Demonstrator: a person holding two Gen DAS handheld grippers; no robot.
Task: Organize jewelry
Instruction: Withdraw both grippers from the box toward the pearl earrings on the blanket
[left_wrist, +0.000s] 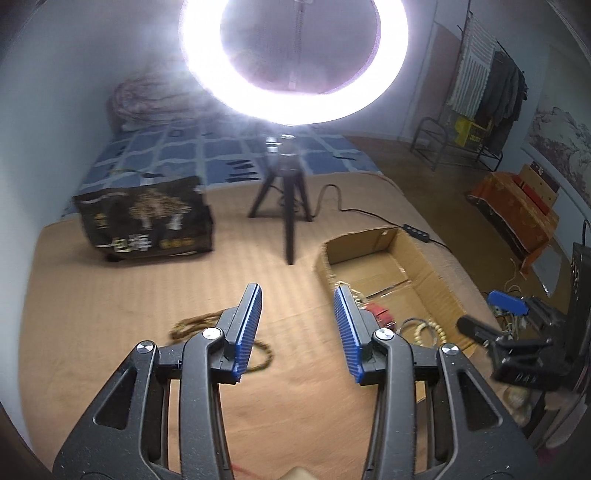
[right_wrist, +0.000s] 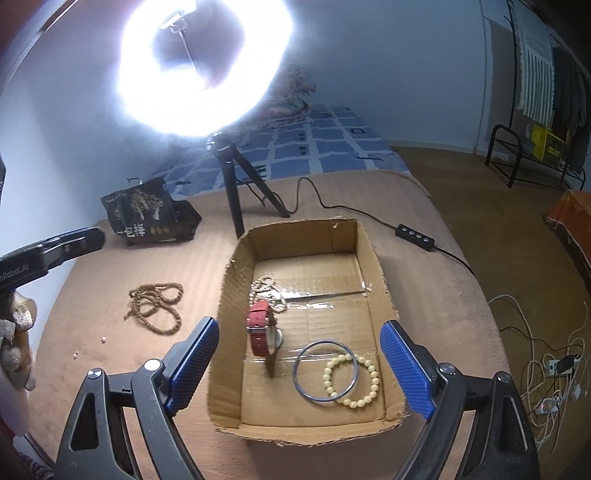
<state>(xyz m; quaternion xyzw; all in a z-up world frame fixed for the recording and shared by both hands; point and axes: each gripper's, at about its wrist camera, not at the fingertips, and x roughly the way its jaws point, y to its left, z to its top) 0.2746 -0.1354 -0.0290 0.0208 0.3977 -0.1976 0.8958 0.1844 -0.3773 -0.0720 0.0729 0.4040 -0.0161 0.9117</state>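
- Between and just beyond the right gripper's (right_wrist: 299, 363) widely parted jaws sits the cardboard box (right_wrist: 373, 258), and most of the jewelry already lies on its floor.
- Nearest the right jaw, a cream bead bracelet (right_wrist: 371, 373) overlaps a thin blue-grey bangle (right_wrist: 301, 363); closer to the left jaw stands a red-strapped watch (right_wrist: 260, 325), and past it, deeper in the box, lies a pale bead strand (right_wrist: 264, 282).
- Outside the box, off to the left of that gripper's left jaw, a brown bead necklace (right_wrist: 155, 306) lies loose on the tan bedcover (right_wrist: 110, 369); by my reading it is the one piece left to put away.
- The left gripper (left_wrist: 297, 306) has its jaws apart with nothing between them; the same brown necklace shows behind and just beside its left finger, untouched, while the box is beyond its right finger.
- Judged from this, the sorting is mostly done: four pieces boxed, one strand outstanding, and neither gripper holds anything.
- Farther ahead of both grippers stand a ring light (right_wrist: 207, 66) on a tripod (right_wrist: 236, 184) and a dark printed bag (right_wrist: 147, 210).
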